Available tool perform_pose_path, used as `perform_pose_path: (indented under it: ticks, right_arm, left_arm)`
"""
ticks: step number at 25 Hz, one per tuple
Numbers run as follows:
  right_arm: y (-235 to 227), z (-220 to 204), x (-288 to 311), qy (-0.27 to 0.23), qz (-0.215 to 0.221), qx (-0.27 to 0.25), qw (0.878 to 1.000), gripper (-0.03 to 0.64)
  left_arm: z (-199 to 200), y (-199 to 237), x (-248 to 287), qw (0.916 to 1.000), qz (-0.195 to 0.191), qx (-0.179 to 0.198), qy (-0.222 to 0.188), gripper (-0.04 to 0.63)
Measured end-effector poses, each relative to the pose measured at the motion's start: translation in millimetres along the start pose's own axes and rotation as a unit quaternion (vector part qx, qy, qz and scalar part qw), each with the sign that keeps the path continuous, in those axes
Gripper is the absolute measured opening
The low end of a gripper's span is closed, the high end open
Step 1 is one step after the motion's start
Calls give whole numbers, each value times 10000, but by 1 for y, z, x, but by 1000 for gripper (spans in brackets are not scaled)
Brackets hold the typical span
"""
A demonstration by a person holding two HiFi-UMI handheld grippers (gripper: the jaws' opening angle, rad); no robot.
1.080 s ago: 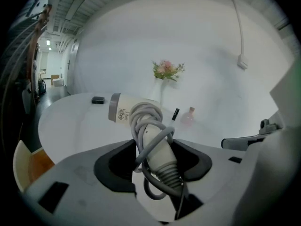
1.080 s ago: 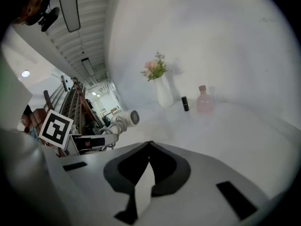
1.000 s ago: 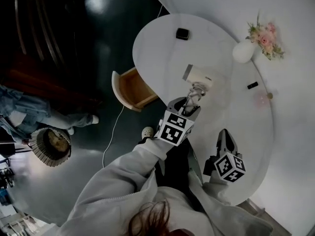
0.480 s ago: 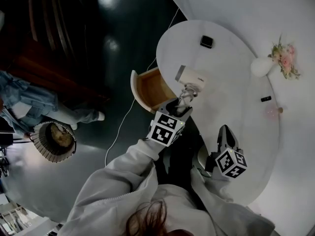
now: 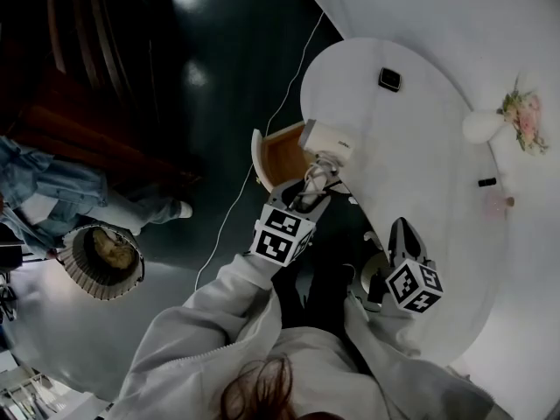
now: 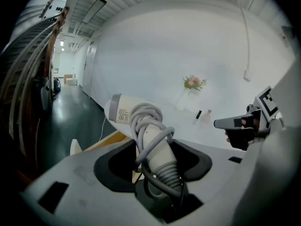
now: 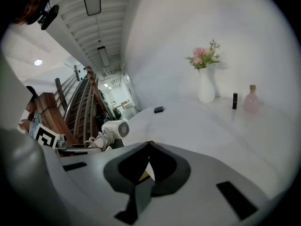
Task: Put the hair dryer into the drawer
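Note:
The white hair dryer (image 5: pixel 325 138), its grey cord wound round the handle, hangs over the table's left edge, just above the open wooden drawer (image 5: pixel 278 157). My left gripper (image 5: pixel 313 182) is shut on the handle, with the barrel sticking out past the jaws. In the left gripper view the hair dryer (image 6: pixel 134 112) fills the centre, and the drawer (image 6: pixel 106 139) shows below it. My right gripper (image 5: pixel 400 230) hovers over the table's near side, jaws shut with nothing in them. The right gripper view shows the hair dryer (image 7: pixel 113 129) at left.
On the white round table (image 5: pixel 420 147) stand a white vase with flowers (image 5: pixel 484 127), a small black box (image 5: pixel 389 79), a black lipstick (image 5: pixel 486 182) and a pink bottle (image 5: pixel 503 202). A cable (image 5: pixel 282 94) trails over the dark floor. A basket (image 5: pixel 105 261) and a person's legs (image 5: pixel 52 191) are at left.
My left gripper has carried the hair dryer from the middle of the table to its left edge, over the drawer. The right gripper has followed the same way.

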State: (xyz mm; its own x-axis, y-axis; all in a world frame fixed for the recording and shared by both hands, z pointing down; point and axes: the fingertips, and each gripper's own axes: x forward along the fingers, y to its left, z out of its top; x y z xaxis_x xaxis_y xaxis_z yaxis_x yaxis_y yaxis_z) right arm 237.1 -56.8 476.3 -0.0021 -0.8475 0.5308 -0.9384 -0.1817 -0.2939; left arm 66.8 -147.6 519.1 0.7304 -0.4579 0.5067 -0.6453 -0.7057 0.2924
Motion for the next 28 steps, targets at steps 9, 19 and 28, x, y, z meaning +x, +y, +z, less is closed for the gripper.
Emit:
perform_pose_path:
  ticks: [9, 19, 28]
  right_arm:
    - [41, -7, 41, 38, 66, -241, 9997, 49]
    - [54, -8, 81, 387, 423, -335, 9978, 49]
    - [40, -8, 90, 586, 501, -308, 9965, 49]
  left_arm:
    - [-22, 56, -30, 9998, 101, 26, 193, 235]
    - [-53, 97, -39, 9954, 548, -271, 741, 233]
    - [-81, 106, -18, 9853, 591, -141, 1596, 233]
